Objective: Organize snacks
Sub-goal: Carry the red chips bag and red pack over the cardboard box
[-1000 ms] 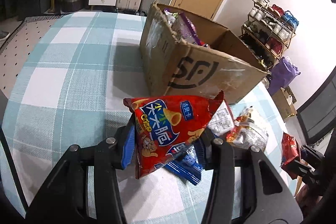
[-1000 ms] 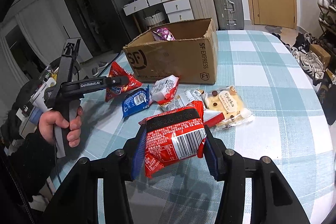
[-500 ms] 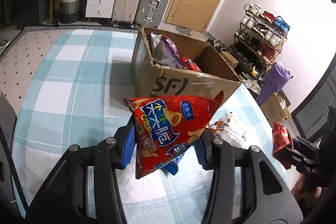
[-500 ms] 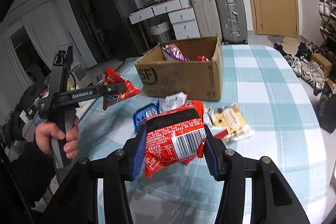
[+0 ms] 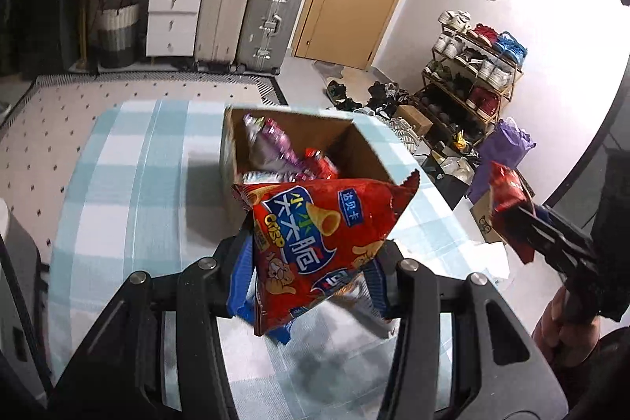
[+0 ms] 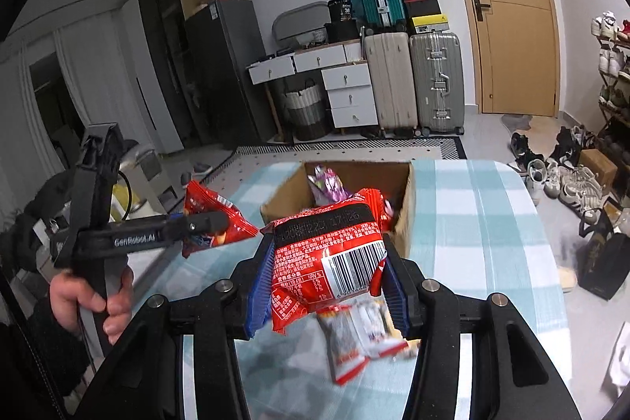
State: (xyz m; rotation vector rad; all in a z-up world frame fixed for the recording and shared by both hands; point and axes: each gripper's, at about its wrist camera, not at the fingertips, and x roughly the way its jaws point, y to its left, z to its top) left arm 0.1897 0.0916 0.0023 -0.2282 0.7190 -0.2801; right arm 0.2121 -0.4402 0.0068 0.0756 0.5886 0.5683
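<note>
Both grippers have risen since the earlier frames, each carrying its packet up off the table, so the open brown cardboard box (image 5: pixel 356 140) now shows its inside from above rather than its printed side.

From the left wrist view, the left gripper (image 5: pixel 309 272) has its blue-padded jaws closed on a red crisp bag with blue and white lettering (image 5: pixel 315 243), which stands tilted between the pads with one corner pointing toward 2 o'clock. The box lies at 12 o'clock from this bag, on the teal and white checked tablecloth (image 5: pixel 130 164), and already holds a purple foil packet (image 5: pixel 271 144) and a small red packet (image 5: pixel 325 162). At 3 o'clock the right gripper (image 5: pixel 523 219) comes in from the frame edge, clamped on a red noodle-style packet with a barcode panel (image 5: pixel 506 195), with a hand (image 5: pixel 559 325) on its grip below.

From the right wrist view, that same red packet (image 6: pixel 328 262) sits pinched between the right gripper's (image 6: pixel 327 286) blue pads, its barcode side facing the camera. The box (image 6: pixel 405 207) is at 12 o'clock, just beyond the packet. At 9 o'clock the left gripper (image 6: pixel 208 223), held by a hand (image 6: pixel 92 298), grips its red bag (image 6: pixel 208 207). Beneath the right gripper, at 6 o'clock, a few loose snack packets in red and white wrappers (image 6: pixel 362 341) lie blurred on the cloth.
</note>
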